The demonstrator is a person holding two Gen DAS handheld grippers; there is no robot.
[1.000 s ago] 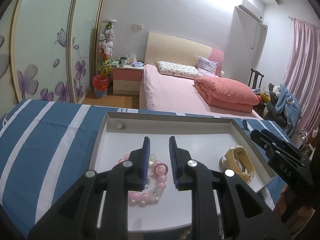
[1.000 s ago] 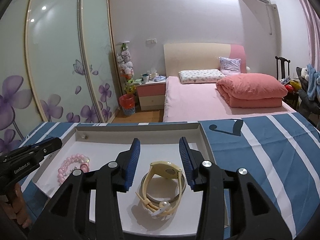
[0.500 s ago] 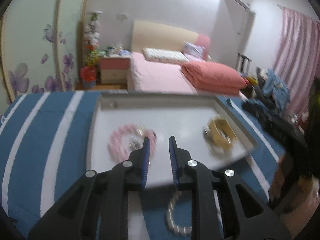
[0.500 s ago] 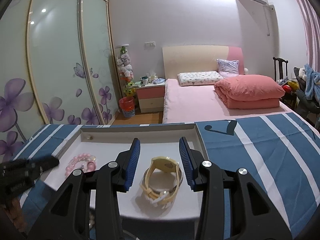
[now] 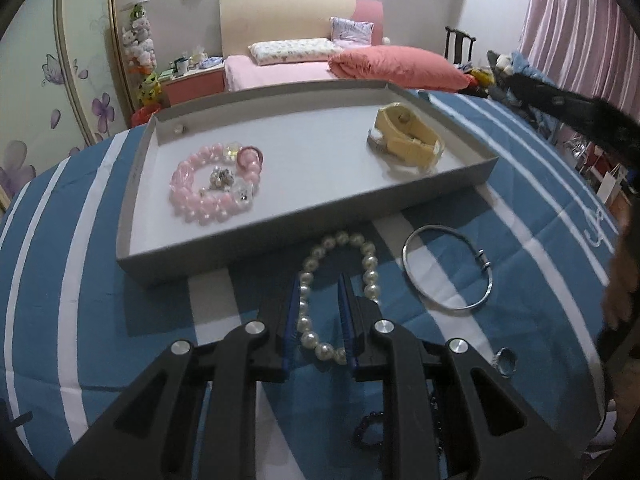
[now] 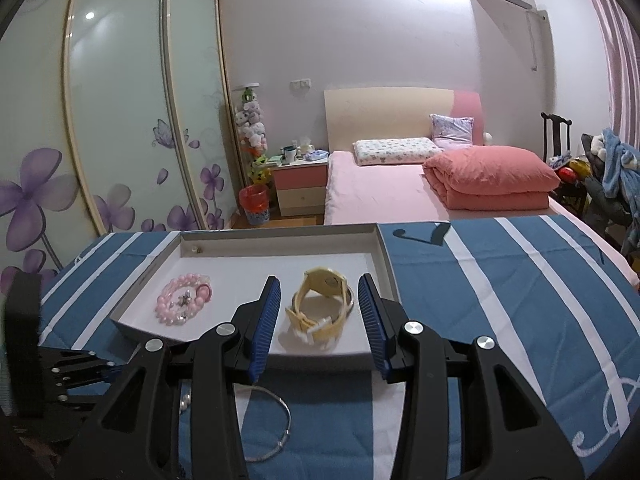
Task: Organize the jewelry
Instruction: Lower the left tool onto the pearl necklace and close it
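Observation:
A grey tray (image 5: 304, 216) (image 6: 382, 256) lies on the blue striped cloth. In it are a pink bead bracelet (image 5: 208, 184) (image 6: 180, 300) and a yellow watch (image 5: 408, 140) (image 6: 320, 304). In front of the tray lie a white pearl bracelet (image 5: 340, 276), a silver bangle (image 5: 448, 268) (image 6: 272, 424) and a small ring (image 5: 505, 360). My left gripper (image 5: 319, 316) is open, low over the cloth, with its fingers either side of the pearl bracelet's near strand. My right gripper (image 6: 318, 320) is open and empty, raised above the tray's front edge near the watch.
A dark bead piece (image 5: 372, 432) lies on the cloth under my left gripper. A small stud (image 5: 178, 130) sits in the tray's far left corner. Behind the table are a pink bed (image 6: 400, 184), a nightstand (image 6: 302, 184) and sliding wardrobe doors (image 6: 120, 120).
My left gripper has pulled back from over the pink bracelet in the tray and dropped down to the pearl bracelet on the cloth. My right gripper has drawn back and up slightly, staying open.

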